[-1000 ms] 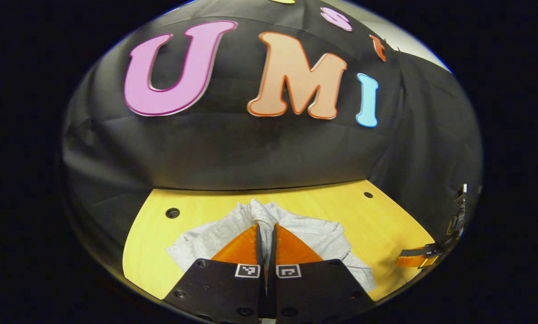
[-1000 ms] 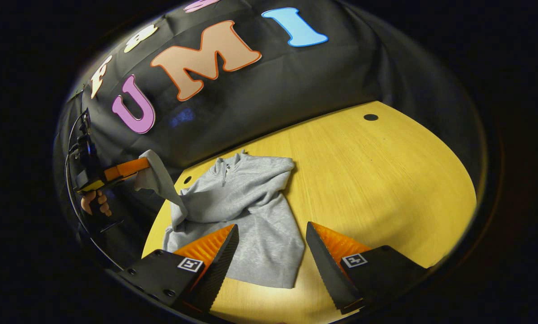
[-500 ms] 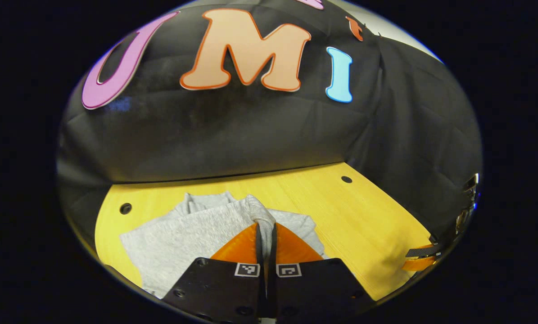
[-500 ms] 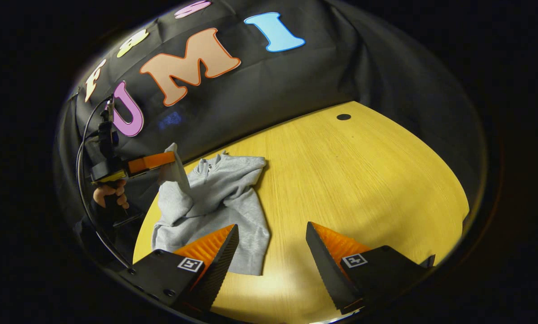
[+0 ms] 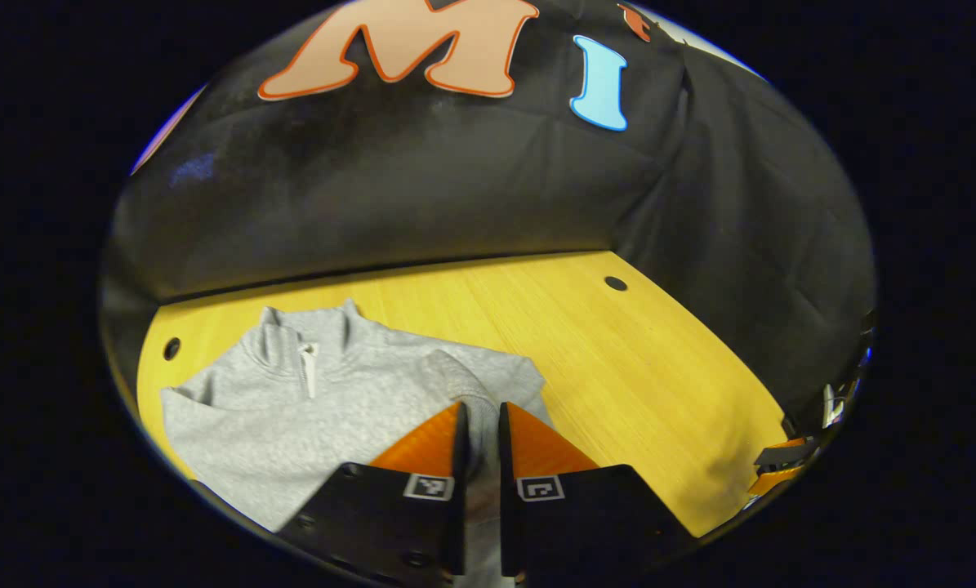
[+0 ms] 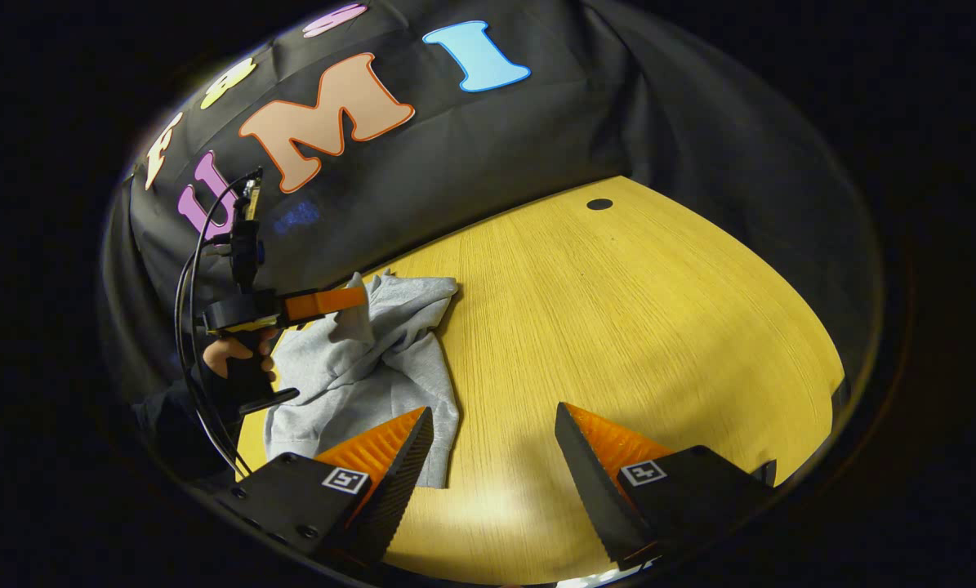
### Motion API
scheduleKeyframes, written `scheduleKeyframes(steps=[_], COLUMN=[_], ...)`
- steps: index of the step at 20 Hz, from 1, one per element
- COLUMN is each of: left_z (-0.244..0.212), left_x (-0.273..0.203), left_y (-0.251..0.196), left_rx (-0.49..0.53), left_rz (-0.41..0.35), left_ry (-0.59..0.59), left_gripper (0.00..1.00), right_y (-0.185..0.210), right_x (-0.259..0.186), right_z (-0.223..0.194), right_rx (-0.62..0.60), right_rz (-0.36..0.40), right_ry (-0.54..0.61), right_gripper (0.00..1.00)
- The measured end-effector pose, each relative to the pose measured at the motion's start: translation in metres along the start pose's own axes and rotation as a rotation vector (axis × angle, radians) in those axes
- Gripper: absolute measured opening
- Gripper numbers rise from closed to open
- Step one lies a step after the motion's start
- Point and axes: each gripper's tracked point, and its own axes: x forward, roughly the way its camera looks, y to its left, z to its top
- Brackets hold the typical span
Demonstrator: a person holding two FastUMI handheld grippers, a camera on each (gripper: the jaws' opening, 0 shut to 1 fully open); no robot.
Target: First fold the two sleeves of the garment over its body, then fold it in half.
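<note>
A grey zip-neck garment [image 5: 291, 408] lies on the yellow wooden table [image 5: 635, 367], collar toward the wall. My left gripper [image 5: 479, 406] is low over its body, shut on the cuff of a sleeve [image 5: 447, 380] that is drawn across the chest. In the right gripper view the garment [image 6: 373, 376] is a bunched heap at the table's left, and the left gripper [image 6: 361, 296] holds the sleeve just above it. My right gripper [image 6: 492, 412] is open and holds nothing, above the table [image 6: 635, 310] beside the garment's hem. It also shows at the right edge as the right gripper [image 5: 773, 465].
A hand [image 6: 230, 355] grips the left gripper's handle, with cables looping behind it. The table has small dark holes [image 5: 616, 283] [image 5: 171, 349] [image 6: 599, 204]. Black cloth walls close the back and right sides. Bare tabletop stretches right of the garment.
My left gripper has carried the sleeve down and across onto the garment's body. The collar and zip have come into its view. The right gripper stayed open, drifting slightly away.
</note>
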Motion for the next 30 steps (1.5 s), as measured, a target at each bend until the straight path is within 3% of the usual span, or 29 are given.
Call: scheduleKeyframes(steps=[1, 2, 4, 8, 11, 16, 23, 27, 30], left_z=[0.002, 0.011, 0.031, 0.044, 0.031, -0.009, -0.109, -0.157, -0.185], left_x=[0.001, -0.004, -0.019, -0.065, -0.107, -0.172, -0.246, -0.264, -0.262], left_y=[-0.005, -0.005, 0.011, 0.042, 0.077, 0.151, 0.203, 0.215, 0.222], left_rx=[-0.004, 0.009, 0.049, 0.043, -0.009, -0.070, -0.125, -0.184, -0.209], left_rz=[-0.016, -0.005, 0.059, 0.149, 0.216, 0.395, 0.482, 0.510, 0.511], left_ry=[-0.016, -0.056, -0.137, -0.228, -0.245, -0.222, -0.119, -0.050, -0.008], left_gripper=[0.32, 0.53, 0.94, 0.96, 0.96, 0.96, 0.96, 0.96, 0.96], right_y=[0.002, 0.005, 0.014, 0.038, 0.058, 0.074, 0.076, 0.068, 0.068], right_x=[0.002, 0.005, 0.011, 0.026, 0.038, 0.055, 0.066, 0.069, 0.069], right_z=[0.000, 0.002, 0.003, 0.007, 0.004, -0.018, -0.059, -0.075, -0.072], right_rx=[-0.006, -0.014, -0.029, -0.046, -0.067, -0.152, -0.249, -0.308, -0.287], right_rz=[0.004, 0.011, 0.027, 0.063, 0.086, 0.084, 0.025, -0.033, -0.070], right_ry=[0.000, 0.000, 0.010, 0.011, 0.013, 0.052, 0.100, 0.119, 0.086], right_gripper=[0.90, 0.96, 0.96, 0.96, 0.96, 0.96, 0.96, 0.96, 0.96])
